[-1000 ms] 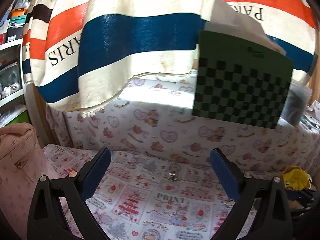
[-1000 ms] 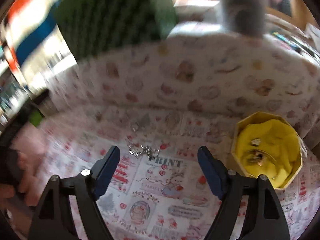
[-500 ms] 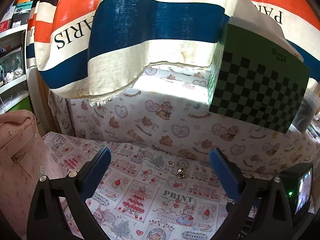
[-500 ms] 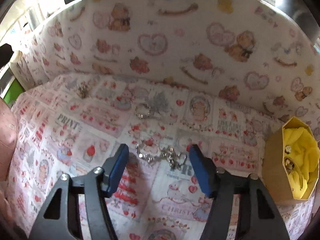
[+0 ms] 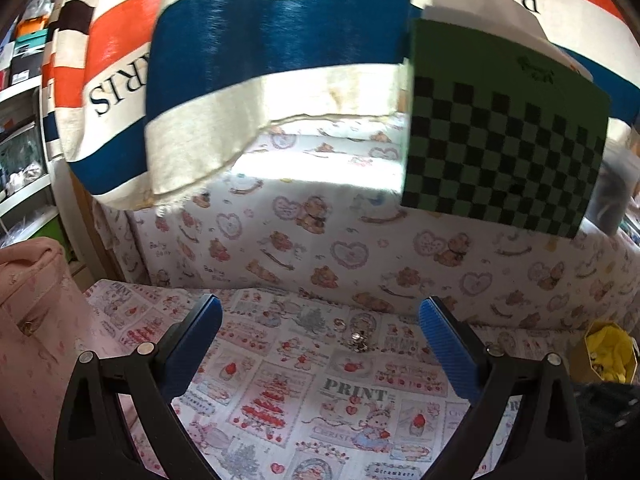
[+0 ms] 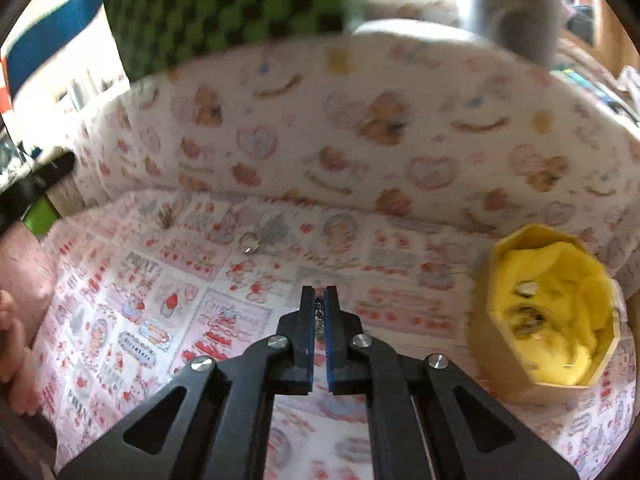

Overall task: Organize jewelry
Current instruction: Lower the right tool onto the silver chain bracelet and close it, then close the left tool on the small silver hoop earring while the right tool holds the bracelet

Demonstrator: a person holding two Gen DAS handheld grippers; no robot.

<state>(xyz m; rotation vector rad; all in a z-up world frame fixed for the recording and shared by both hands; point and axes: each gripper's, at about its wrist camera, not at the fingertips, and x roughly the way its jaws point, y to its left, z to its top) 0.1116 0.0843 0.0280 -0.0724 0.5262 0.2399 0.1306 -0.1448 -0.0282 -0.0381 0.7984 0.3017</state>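
Note:
My right gripper [image 6: 319,300] is shut on a silver chain bracelet [image 6: 319,312], a little of which shows between the blue pads, above the printed cloth. A yellow-lined octagonal jewelry box [image 6: 546,312] with several small pieces inside stands to its right. A silver ring [image 6: 248,242] and a small dark trinket [image 6: 164,216] lie further back on the cloth. My left gripper [image 5: 320,320] is open and empty above the cloth; a small silver charm [image 5: 359,339] and a ring [image 5: 339,324] lie ahead of it. The box also shows at the right in the left wrist view [image 5: 608,350].
A padded wall in bear-and-heart fabric [image 6: 360,128] rises behind the cloth. A green checkered board [image 5: 504,148] and a striped towel [image 5: 240,60] hang above it. A pink bag [image 5: 28,320] stands at the left.
My right gripper closed on the silver chain bracelet and lifted it off the cloth. The view swung toward the yellow box. My left gripper stayed open and shifted only slightly.

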